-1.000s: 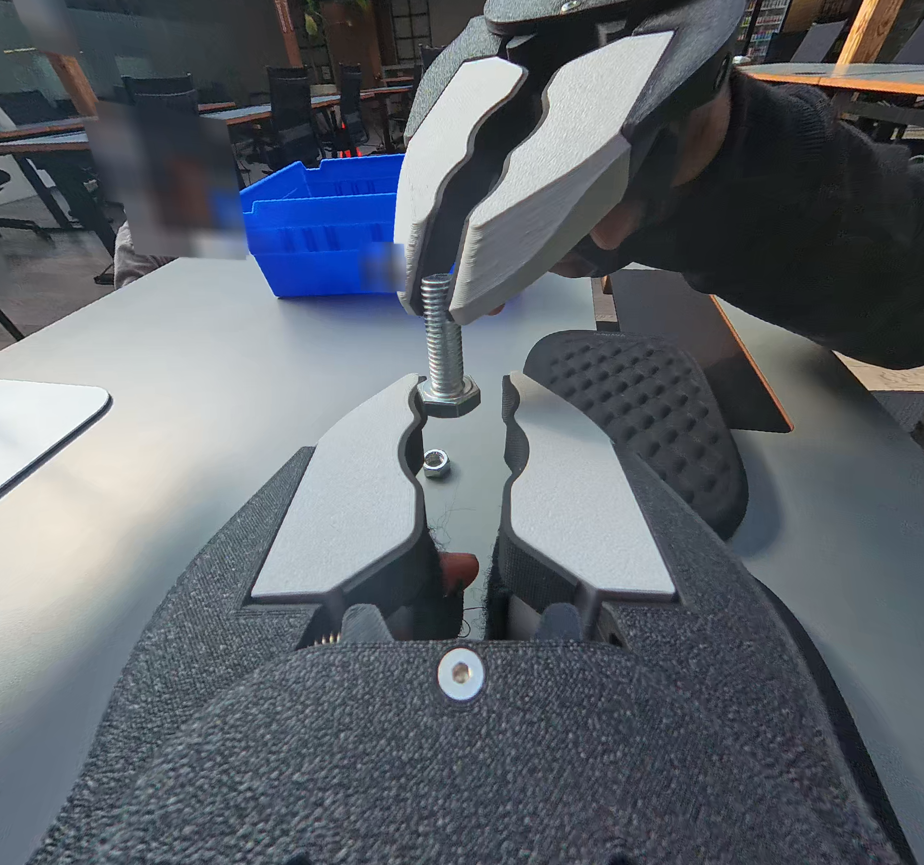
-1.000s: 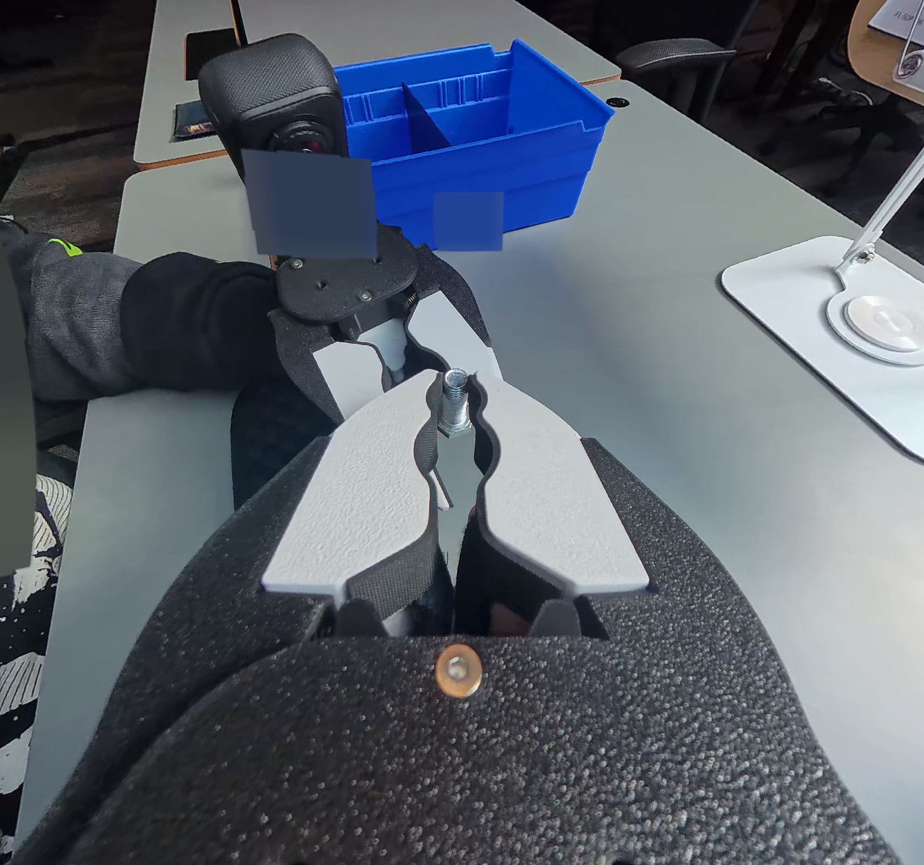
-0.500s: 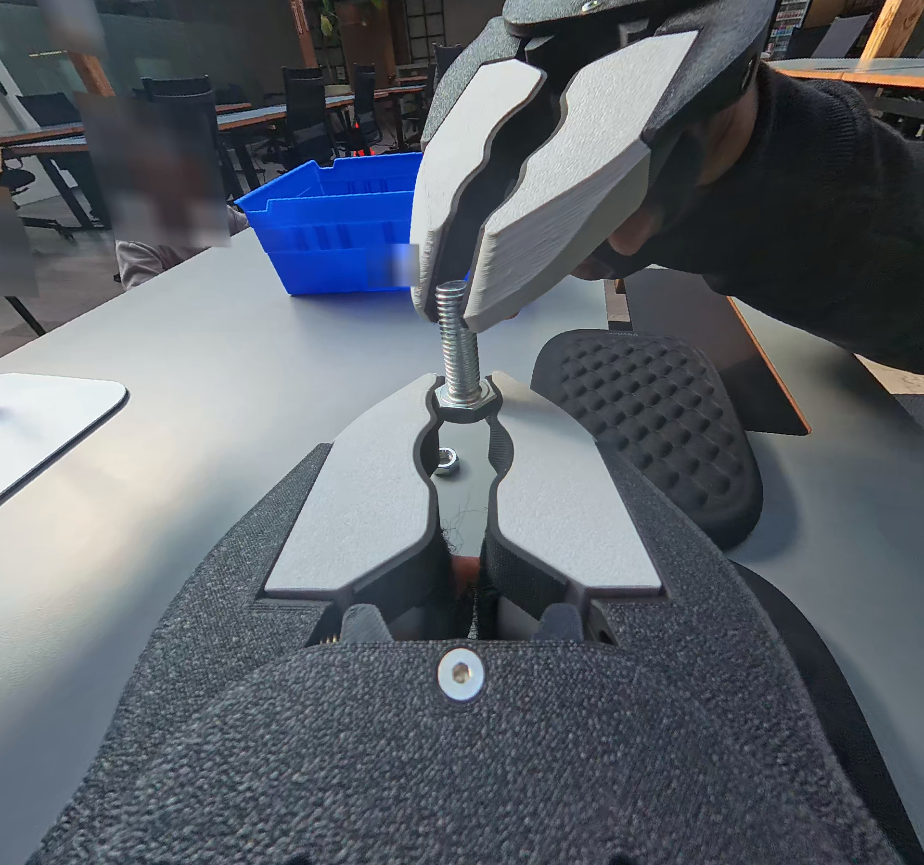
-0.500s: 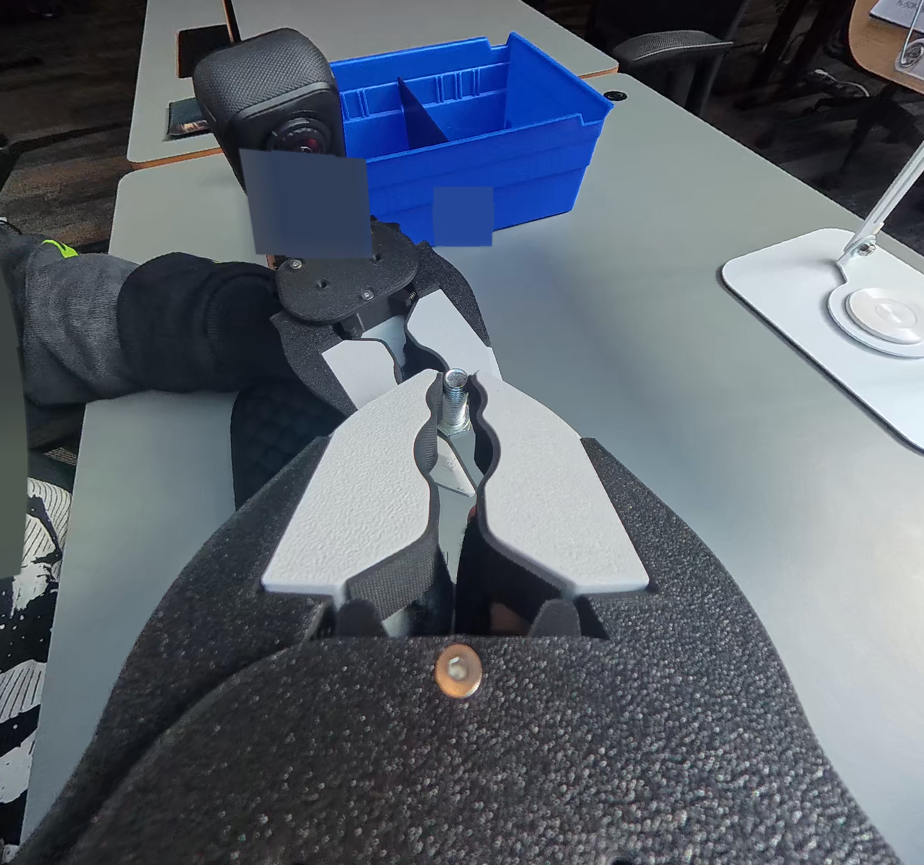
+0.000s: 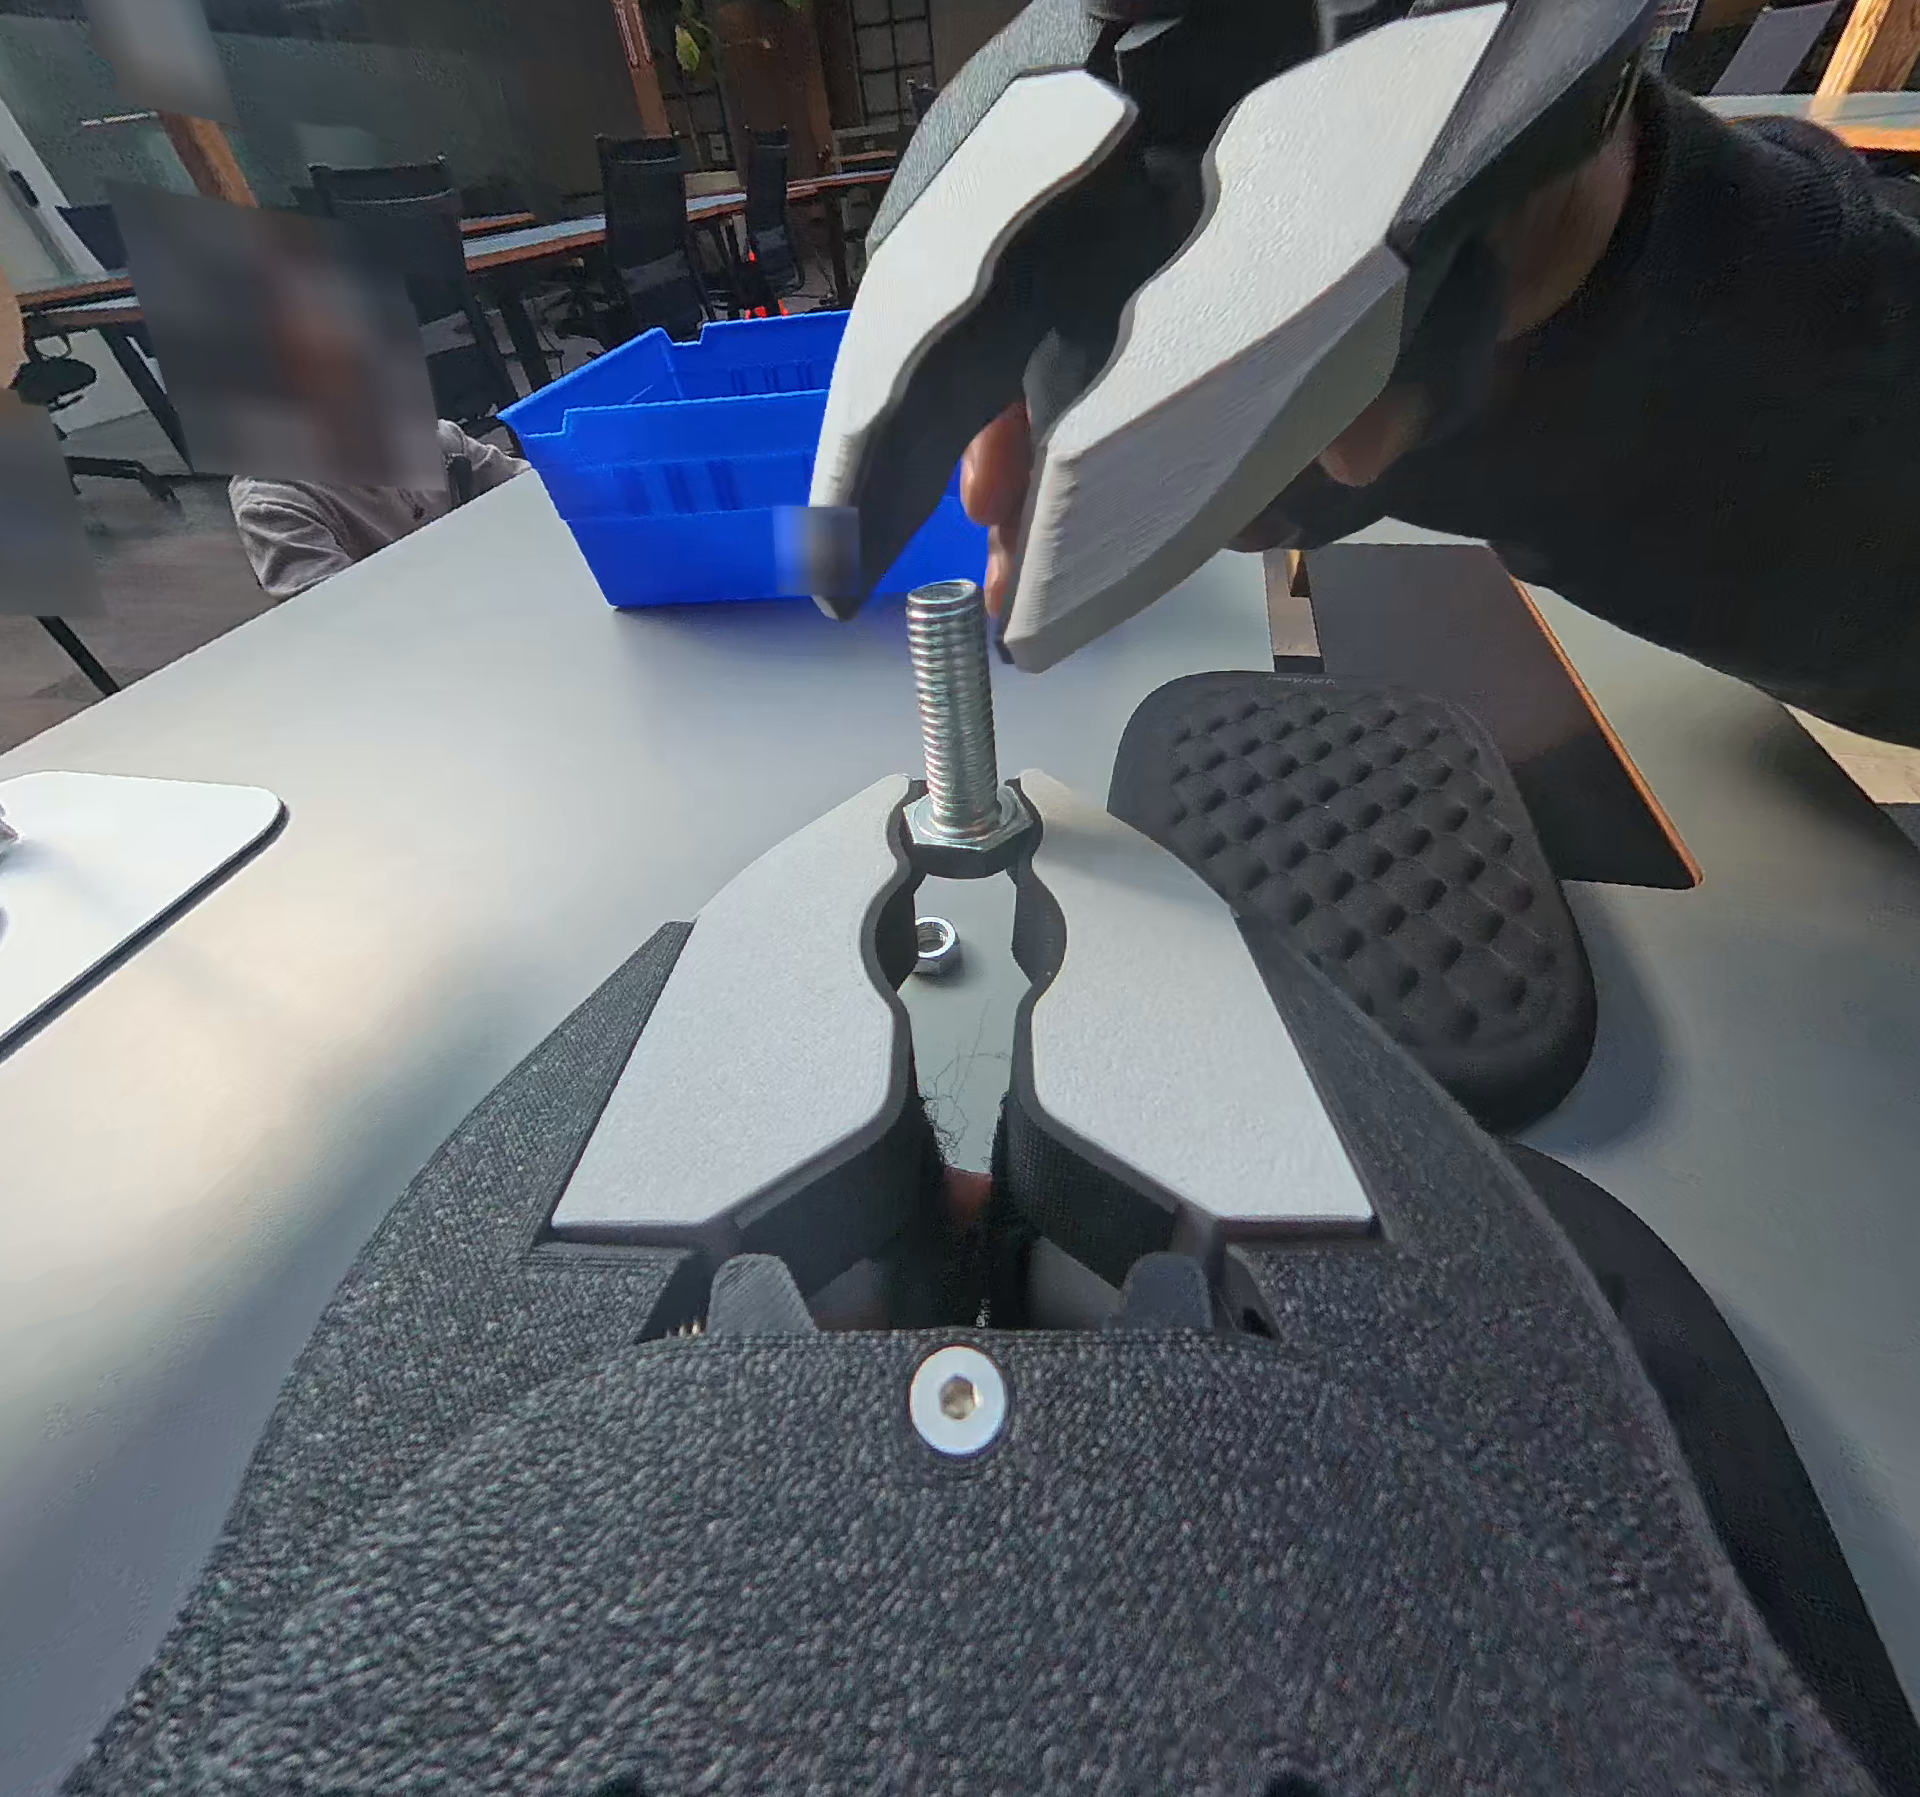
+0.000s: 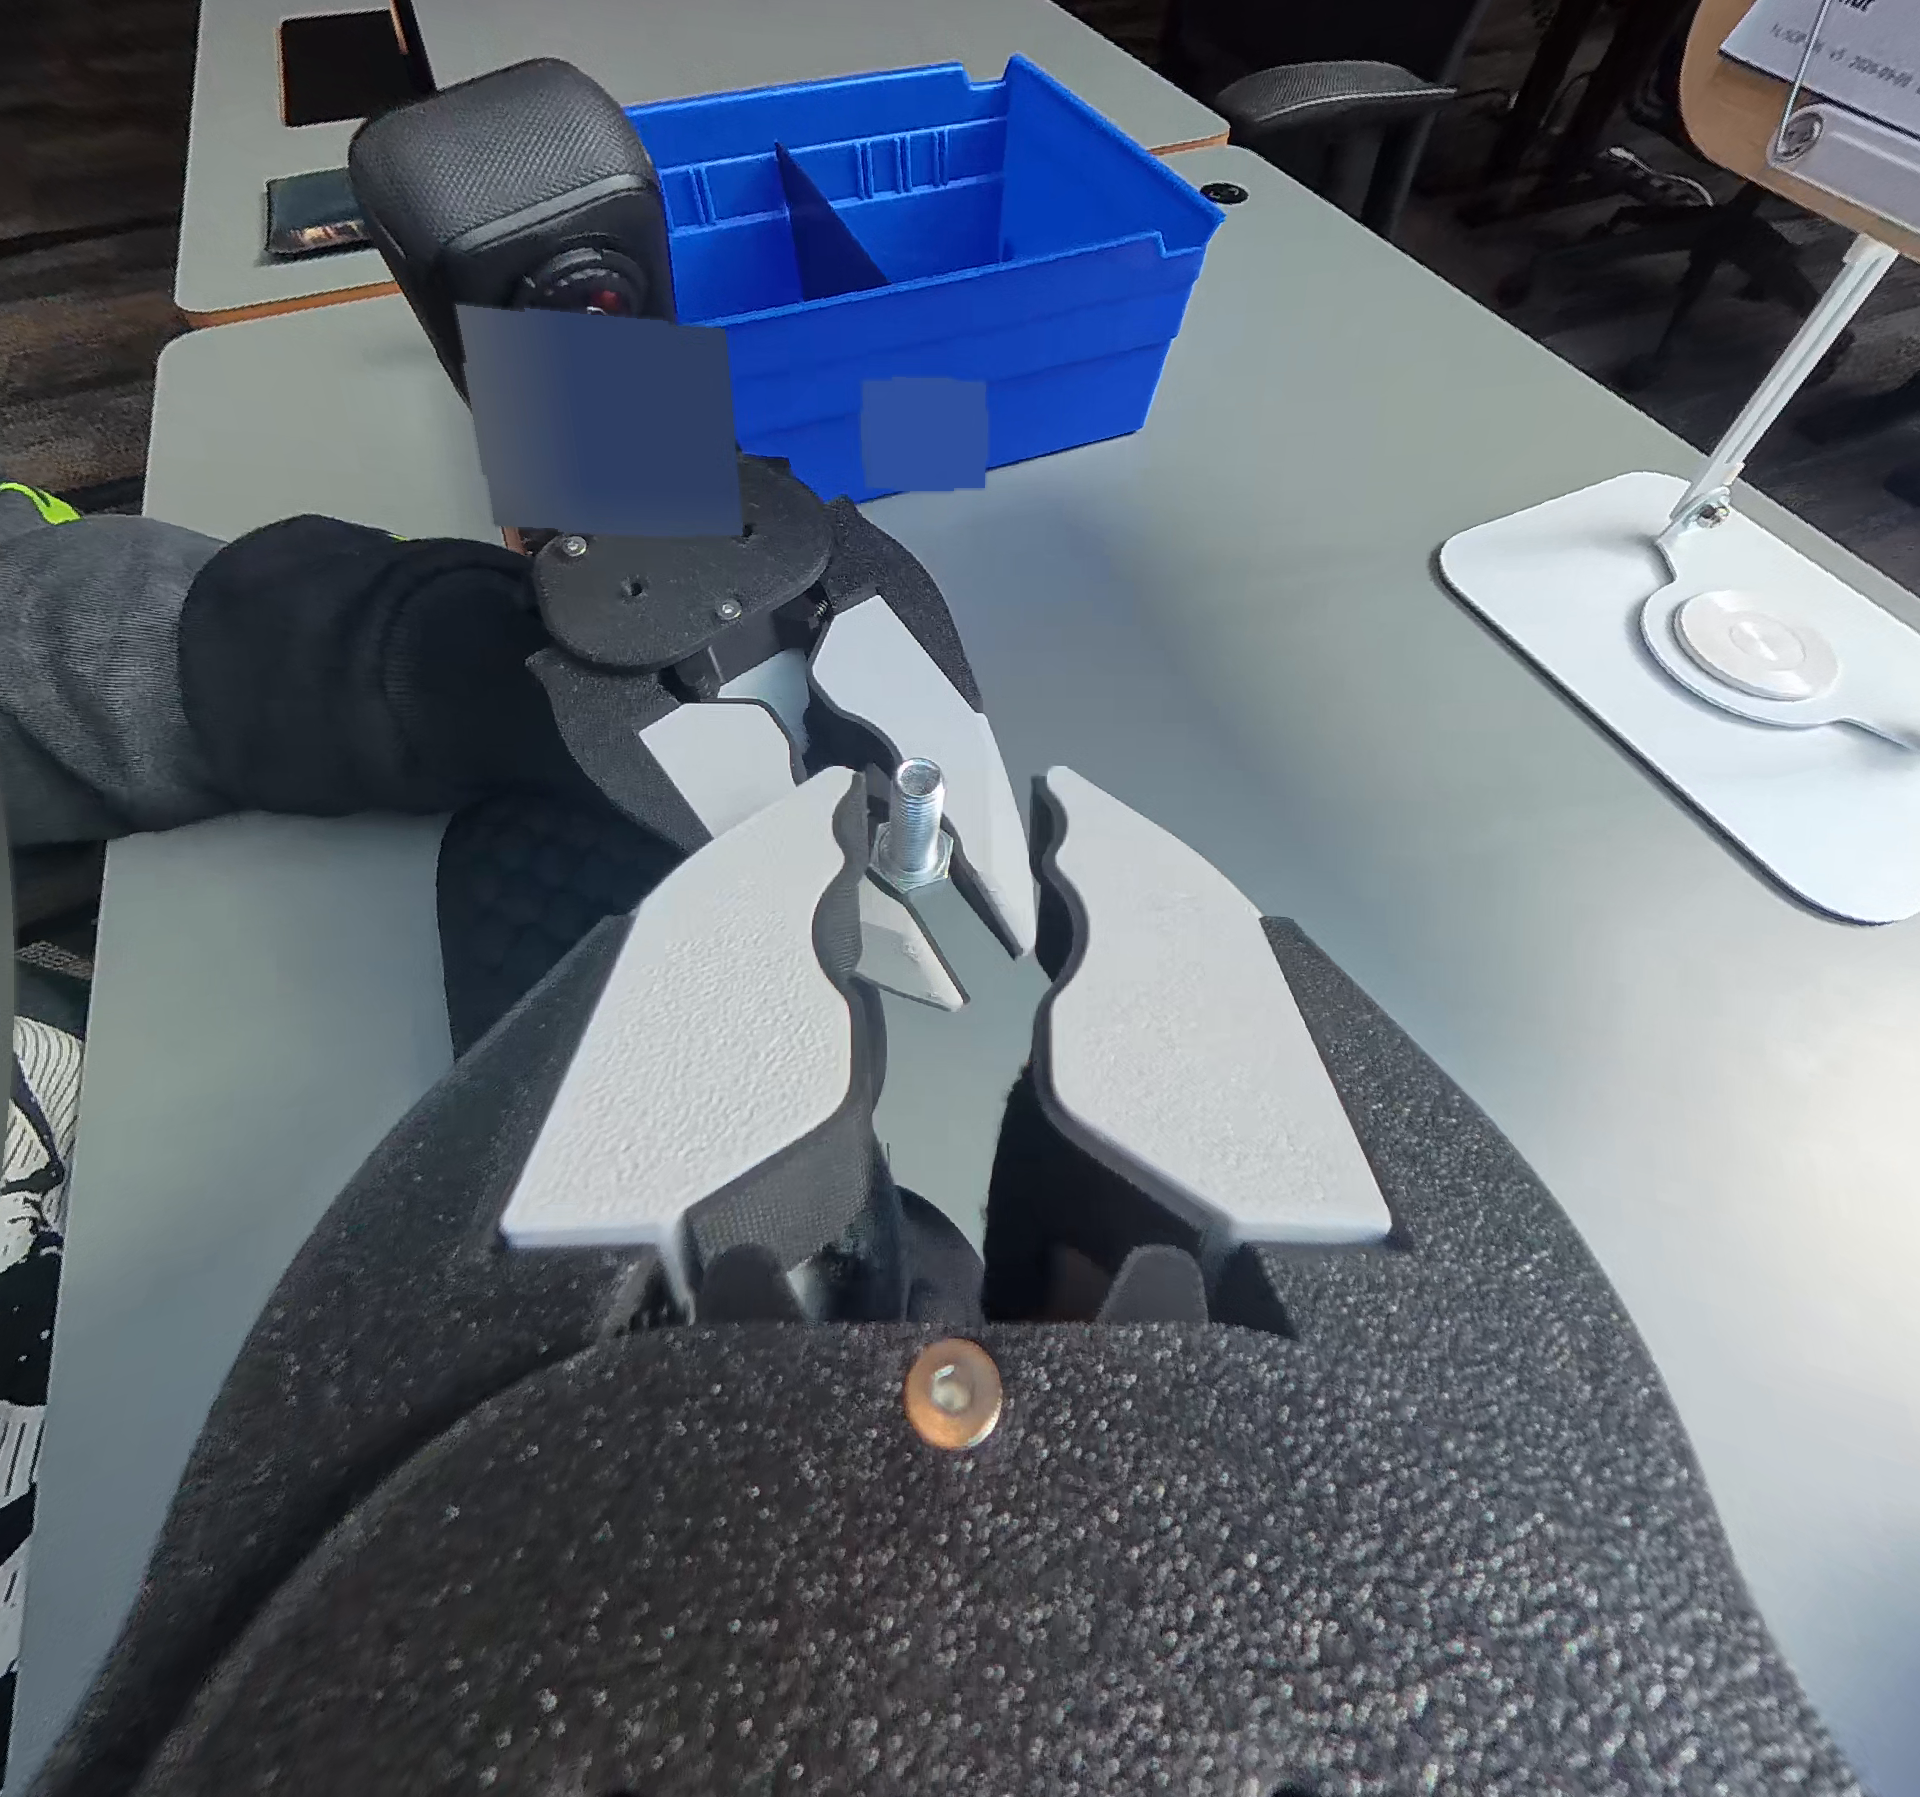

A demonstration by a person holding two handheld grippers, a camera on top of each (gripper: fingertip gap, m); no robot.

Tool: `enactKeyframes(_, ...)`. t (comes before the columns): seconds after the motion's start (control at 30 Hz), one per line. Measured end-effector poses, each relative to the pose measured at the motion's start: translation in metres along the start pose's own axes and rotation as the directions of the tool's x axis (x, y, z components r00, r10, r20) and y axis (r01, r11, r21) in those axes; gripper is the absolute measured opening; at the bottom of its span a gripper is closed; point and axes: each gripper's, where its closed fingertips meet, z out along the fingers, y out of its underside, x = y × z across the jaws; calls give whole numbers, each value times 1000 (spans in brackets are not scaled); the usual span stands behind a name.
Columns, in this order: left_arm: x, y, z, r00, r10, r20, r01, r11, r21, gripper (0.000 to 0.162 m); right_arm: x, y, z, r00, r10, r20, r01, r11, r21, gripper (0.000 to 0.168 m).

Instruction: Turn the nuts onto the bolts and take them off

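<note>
Left tongs pinch bolt; right tongs clear.

The bolt stood upright on the table, its head between the left gripper tips. A loose nut lay just nearer than the bolt; the right gripper hung above it; the bin stood behind; a flat base plate lay to its left.

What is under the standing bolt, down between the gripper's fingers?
The bolt stands threads up, its hex base clamped at the tips of the left gripper. Nearer the camera, a small loose nut lies on the grey table. The bolt's underside is hidden.
</note>
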Motion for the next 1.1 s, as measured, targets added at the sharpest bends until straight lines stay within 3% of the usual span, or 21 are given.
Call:
enactKeyframes(0.07,0,0,-4,1000,-2,-2,2,1000,6,14,4,2,-8,999,-20,35,21,999,-30,31)
enactKeyframes(0.17,0,-6,-15,1000,-20,-16,21,998,64,14,13,31,-15,986,-87,143,118,967,-227,35)
enactKeyframes(0.27,1,-10,-23,999,-31,-28,34,995,98,14,29,73,-14,961,-154,229,246,854,-458,40)
enactKeyframes(0.43,1,-7,-22,999,-21,-29,24,996,86,14,38,125,4,932,-196,306,353,689,-633,38)
enactKeyframes(0.53,0,-6,-21,999,-20,-29,22,996,81,14,42,139,11,925,-215,313,375,639,-671,36)
enactKeyframes(0.97,-4,-4,-22,1000,-9,-22,11,997,70,14,52,148,19,906,-253,340,423,592,-686,18)
enactKeyframes(1.1,0,-7,-23,998,-3,-69,7,999,49,14,53,116,10,880,-289,376,469,649,-599,18)
